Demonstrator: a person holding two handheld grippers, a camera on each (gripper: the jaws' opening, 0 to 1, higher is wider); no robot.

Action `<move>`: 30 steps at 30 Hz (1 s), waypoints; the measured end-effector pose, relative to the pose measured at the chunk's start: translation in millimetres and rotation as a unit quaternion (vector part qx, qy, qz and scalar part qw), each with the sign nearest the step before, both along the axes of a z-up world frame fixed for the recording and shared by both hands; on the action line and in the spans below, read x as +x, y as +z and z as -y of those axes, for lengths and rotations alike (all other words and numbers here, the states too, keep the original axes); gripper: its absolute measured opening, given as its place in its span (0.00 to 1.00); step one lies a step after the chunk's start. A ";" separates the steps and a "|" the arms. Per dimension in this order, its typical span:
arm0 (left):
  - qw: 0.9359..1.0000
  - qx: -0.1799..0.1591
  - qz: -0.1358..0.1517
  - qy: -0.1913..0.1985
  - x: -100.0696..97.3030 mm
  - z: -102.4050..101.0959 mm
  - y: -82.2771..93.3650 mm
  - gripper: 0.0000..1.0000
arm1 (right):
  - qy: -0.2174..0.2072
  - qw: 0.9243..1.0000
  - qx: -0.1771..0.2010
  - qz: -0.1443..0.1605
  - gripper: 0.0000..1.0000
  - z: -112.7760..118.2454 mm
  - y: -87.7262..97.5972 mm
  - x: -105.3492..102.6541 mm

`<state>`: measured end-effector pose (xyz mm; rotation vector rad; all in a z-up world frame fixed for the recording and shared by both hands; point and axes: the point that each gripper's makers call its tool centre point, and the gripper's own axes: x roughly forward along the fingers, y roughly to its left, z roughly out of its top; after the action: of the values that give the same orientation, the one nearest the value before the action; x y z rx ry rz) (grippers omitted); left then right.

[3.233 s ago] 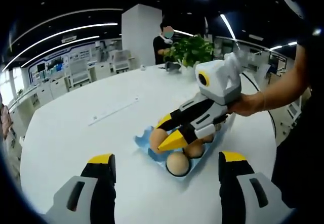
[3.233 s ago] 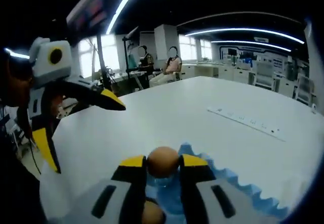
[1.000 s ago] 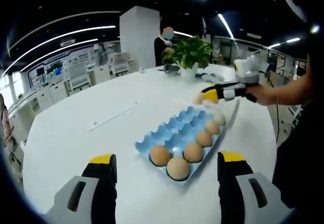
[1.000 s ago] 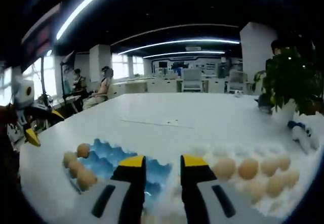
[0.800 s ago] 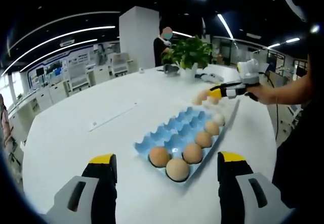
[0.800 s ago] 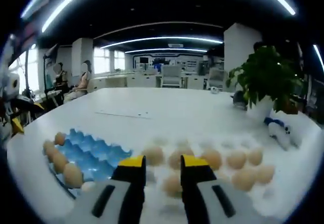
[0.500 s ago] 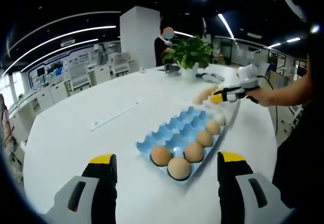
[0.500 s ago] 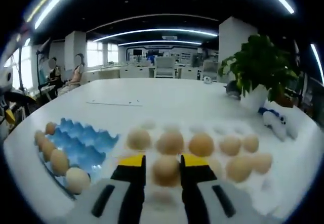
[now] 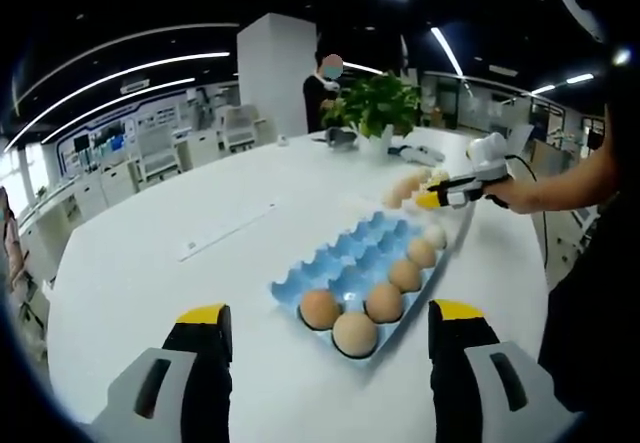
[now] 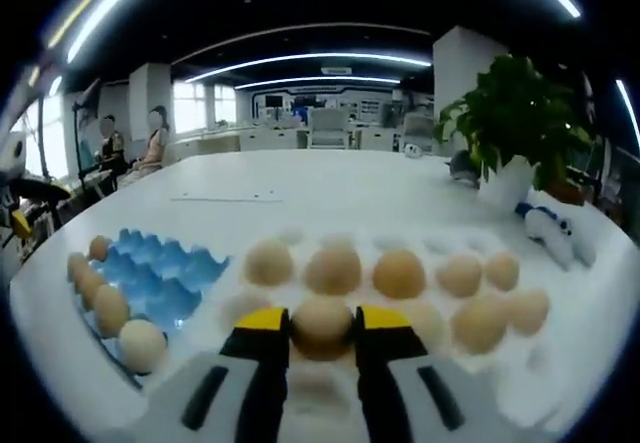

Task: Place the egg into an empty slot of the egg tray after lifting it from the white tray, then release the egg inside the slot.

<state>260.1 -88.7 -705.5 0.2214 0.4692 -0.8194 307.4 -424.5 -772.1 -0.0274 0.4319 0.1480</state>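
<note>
The right gripper sits low over the white tray, its jaws closed around one egg for lifting. The left gripper waits spread apart, near the blue egg tray on the counter, whose free slots await the egg.

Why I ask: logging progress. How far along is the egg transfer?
Done: several eggs already sit in the blue egg tray. In hand: the right gripper has its jaws either side of an egg in the white tray; whether they grip it is unclear. Left: lifting it, carrying it to an empty slot and releasing it.
</note>
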 end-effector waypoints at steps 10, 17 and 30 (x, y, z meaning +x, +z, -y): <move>1.000 0.000 -0.002 0.003 -0.6 -2.5 -0.9 0.82 | 0.003 1.000 0.007 0.014 0.25 -2.4 13.1 -2.6; 1.000 -0.001 -0.002 0.002 -1.6 -1.8 -1.4 0.82 | 0.007 1.000 0.007 0.023 0.25 -5.6 20.6 -4.9; 1.000 0.000 -0.002 0.001 -2.6 -0.7 -1.3 0.81 | 0.056 0.998 0.017 0.037 0.25 -44.9 34.3 -1.9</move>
<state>257.5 -88.0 -706.8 0.2193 0.4737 -0.8180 305.5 -379.6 -737.8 -0.0233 0.3537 0.2644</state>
